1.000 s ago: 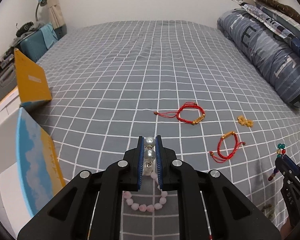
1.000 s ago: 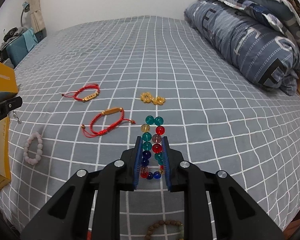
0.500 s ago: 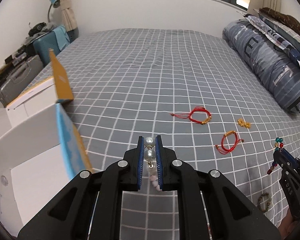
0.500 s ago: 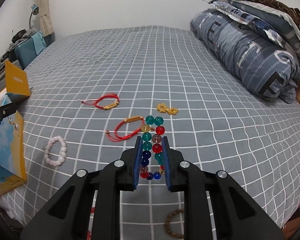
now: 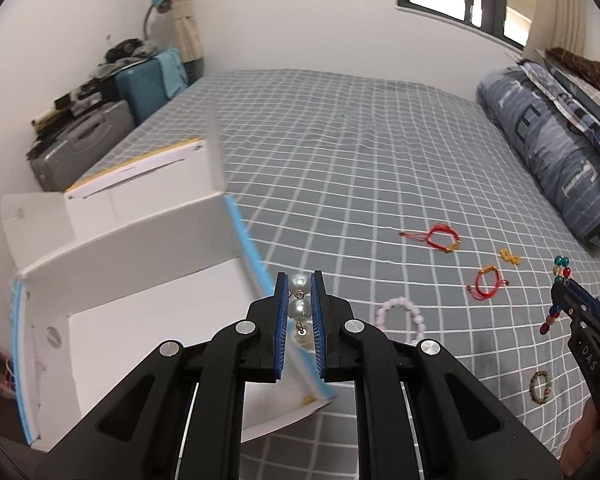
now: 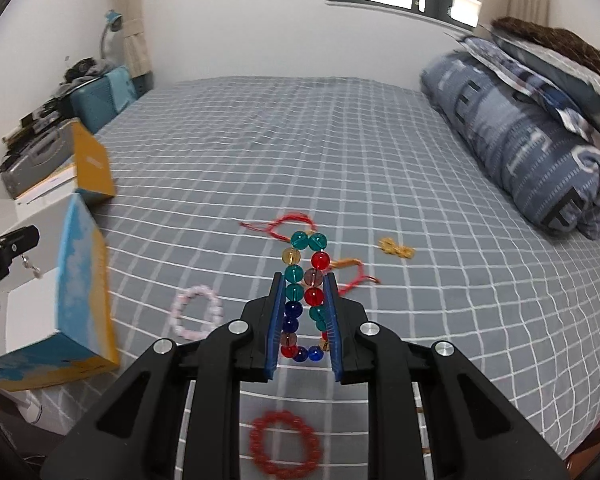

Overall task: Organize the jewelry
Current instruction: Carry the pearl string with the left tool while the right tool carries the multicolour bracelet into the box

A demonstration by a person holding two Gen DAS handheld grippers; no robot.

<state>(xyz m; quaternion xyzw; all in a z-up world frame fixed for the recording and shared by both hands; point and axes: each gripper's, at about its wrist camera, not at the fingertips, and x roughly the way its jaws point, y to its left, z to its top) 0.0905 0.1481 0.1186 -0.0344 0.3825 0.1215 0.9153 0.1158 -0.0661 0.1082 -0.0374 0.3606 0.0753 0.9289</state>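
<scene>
Pearls (image 5: 300, 304) clamped upright — beads (image 6: 305, 300) likewise

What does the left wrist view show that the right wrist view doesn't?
Only the left wrist view shows the pearl piece clamped in the left gripper and the white inside of the open box. Only the right wrist view shows the red bead bracelet. Both show the multicolored bead bracelet in the right gripper and the pink bead bracelet.

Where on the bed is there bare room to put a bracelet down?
The far half of the bedspread beyond the red cord bracelets is bare, as is the strip toward the rolled duvet. It is crowded near the open box and pink bead bracelet.
</scene>
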